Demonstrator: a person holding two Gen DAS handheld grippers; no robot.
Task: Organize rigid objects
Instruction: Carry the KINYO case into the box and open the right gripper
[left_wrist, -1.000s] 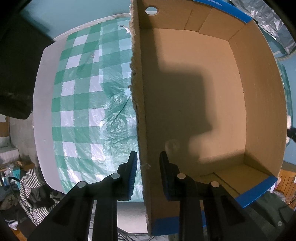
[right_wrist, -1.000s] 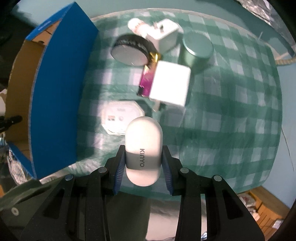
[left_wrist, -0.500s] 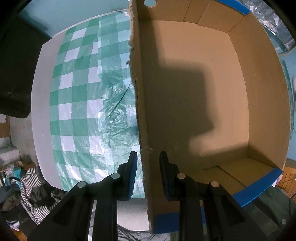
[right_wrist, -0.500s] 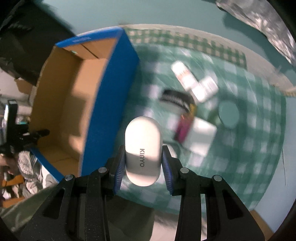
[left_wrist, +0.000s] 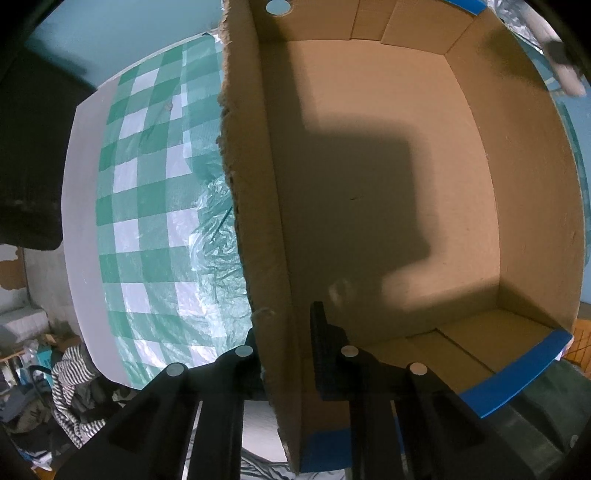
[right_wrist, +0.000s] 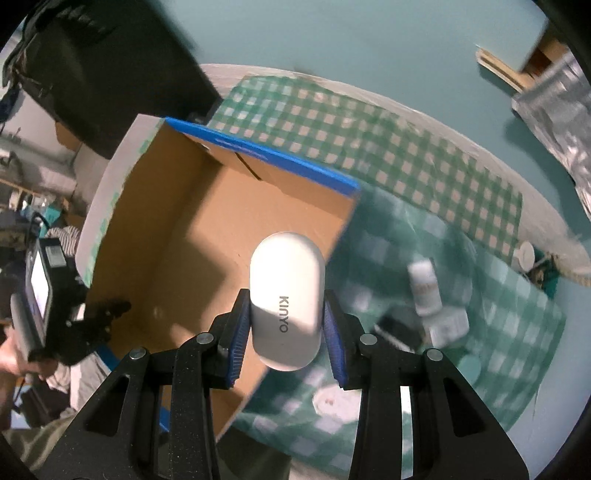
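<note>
My left gripper (left_wrist: 286, 325) points straight down and is shut on the near left wall of the open cardboard box (left_wrist: 535, 184). One finger is inside the box; the other is hidden behind the wall. The box has blue outer sides, and nothing lies on the part of its floor that shows. My right gripper (right_wrist: 286, 314) is shut on a white pill-shaped case marked KINYO (right_wrist: 286, 299). It holds the case in the air above the box (right_wrist: 177, 221), over its right wall. The left hand-held gripper (right_wrist: 92, 321) shows at the box's left side.
A green checked cloth (right_wrist: 406, 158) covers the table. Right of the box, blurred, lie a white bottle (right_wrist: 424, 284), a white block (right_wrist: 448, 325), a dark round tin (right_wrist: 399, 328), a teal lid (right_wrist: 469, 367) and a white flat piece (right_wrist: 332, 400). Crumpled clear plastic (left_wrist: 218, 236) lies left of the box.
The left jaws have shut on the box wall they straddled. The right gripper has carried the white case from above the objects on the cloth to above the box.
</note>
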